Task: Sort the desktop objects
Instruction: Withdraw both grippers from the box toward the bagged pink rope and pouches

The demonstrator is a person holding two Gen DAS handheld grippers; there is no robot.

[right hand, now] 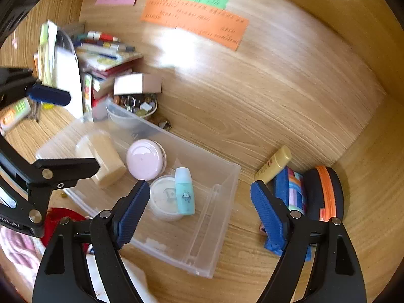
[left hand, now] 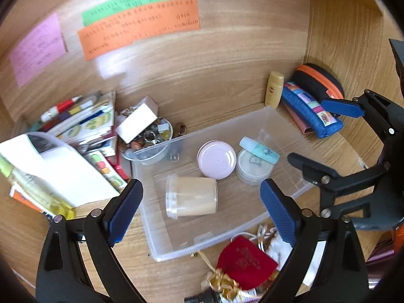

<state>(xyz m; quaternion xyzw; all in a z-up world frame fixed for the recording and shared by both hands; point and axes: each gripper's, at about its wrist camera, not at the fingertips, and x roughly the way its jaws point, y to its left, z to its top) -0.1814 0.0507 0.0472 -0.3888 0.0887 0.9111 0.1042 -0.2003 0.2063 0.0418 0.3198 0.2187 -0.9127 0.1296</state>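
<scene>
our left tongs (left hand: 202, 209) are wide and hold nothing, up over the clear box (left hand: 275, 120). our right tongs (right hand: 200, 209) are wide and hold nothing too, by the box's end. the jar (left hand: 192, 195), pink lid (left hand: 216, 159) and blue bottle (left hand: 259, 149) lie inside. the yellow tube (right hand: 274, 163) waits by the wall. we think the bottle could roll off its tub (right hand: 164, 198) if we bump the box.
</scene>
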